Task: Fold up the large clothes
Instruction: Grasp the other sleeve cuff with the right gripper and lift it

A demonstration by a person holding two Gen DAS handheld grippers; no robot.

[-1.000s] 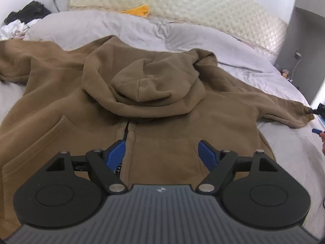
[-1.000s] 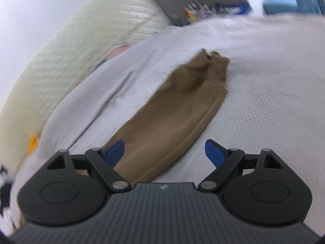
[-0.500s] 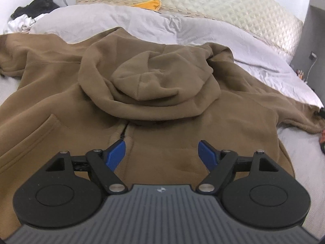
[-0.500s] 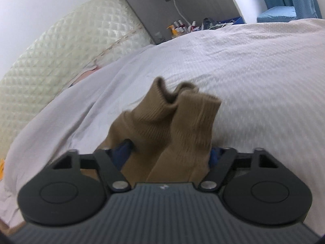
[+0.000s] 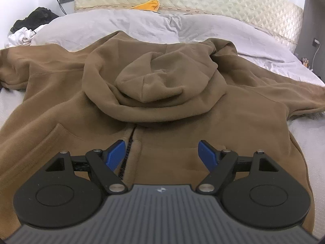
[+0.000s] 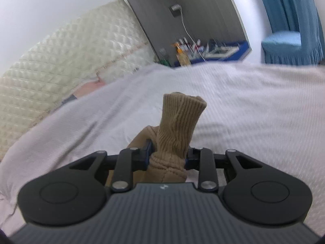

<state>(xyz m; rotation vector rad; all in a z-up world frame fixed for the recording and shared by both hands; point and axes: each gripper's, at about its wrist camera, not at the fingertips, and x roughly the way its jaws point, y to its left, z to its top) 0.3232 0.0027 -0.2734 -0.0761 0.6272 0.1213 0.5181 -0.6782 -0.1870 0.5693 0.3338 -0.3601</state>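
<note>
A large brown zip hoodie (image 5: 158, 109) lies front-up on the bed (image 5: 126, 26), hood bunched over the chest and both sleeves spread out to the sides. My left gripper (image 5: 162, 154) hovers open above the lower front, astride the zipper (image 5: 127, 158), with nothing between its blue pads. In the right wrist view my right gripper (image 6: 167, 158) is closing its jaws on the ribbed cuff (image 6: 178, 120) of the hoodie's sleeve. The cuff stands up pinched between the pads, and the rest of the sleeve is hidden under the gripper body.
A cream quilted headboard (image 5: 223, 4) runs along the back of the bed, with a yellow cloth (image 5: 148, 5) at its foot. Dark and white clothes (image 5: 30, 24) are piled at the far left. A cluttered bedside shelf (image 6: 203, 50) and a blue-skirted stool (image 6: 284, 46) stand beyond the bed.
My right gripper moved along the sleeve to its cuff and closed on it, lifting the cuff upright. The left gripper drifted slightly forward over the hoodie, still open.
</note>
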